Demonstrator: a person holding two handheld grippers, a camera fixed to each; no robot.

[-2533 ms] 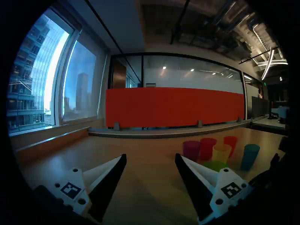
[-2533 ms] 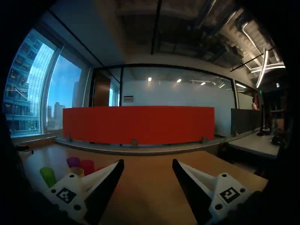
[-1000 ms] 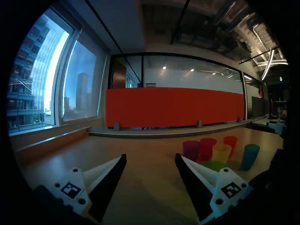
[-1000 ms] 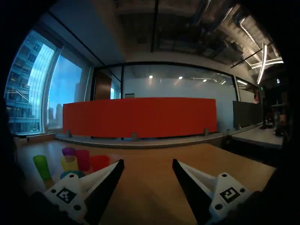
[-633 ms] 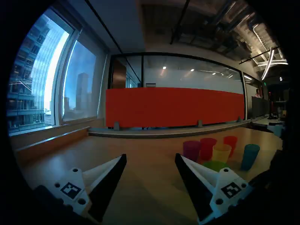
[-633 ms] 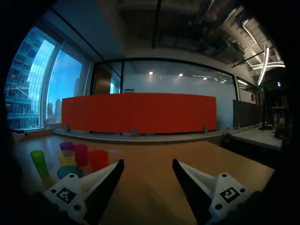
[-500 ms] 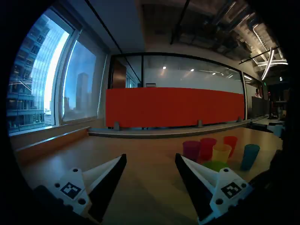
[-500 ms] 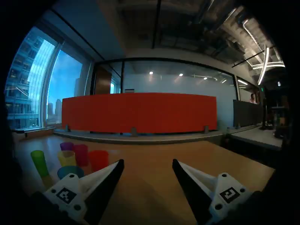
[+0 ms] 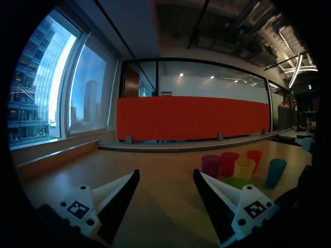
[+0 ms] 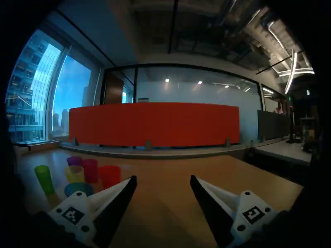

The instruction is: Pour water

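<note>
The left gripper spreads its fingers, coloured cups at lower right; the right gripper gapes likewise, empty.

Hand-held gripper open, cups left, on table.

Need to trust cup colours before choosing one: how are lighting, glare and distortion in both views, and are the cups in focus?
Left gripper view: dim room, bright tall glass window at left, coloured plastic cups dark but sharp, colours distinct. Right gripper view: same backlight, cups readable; fisheye bows the long orange partition panel.
</note>
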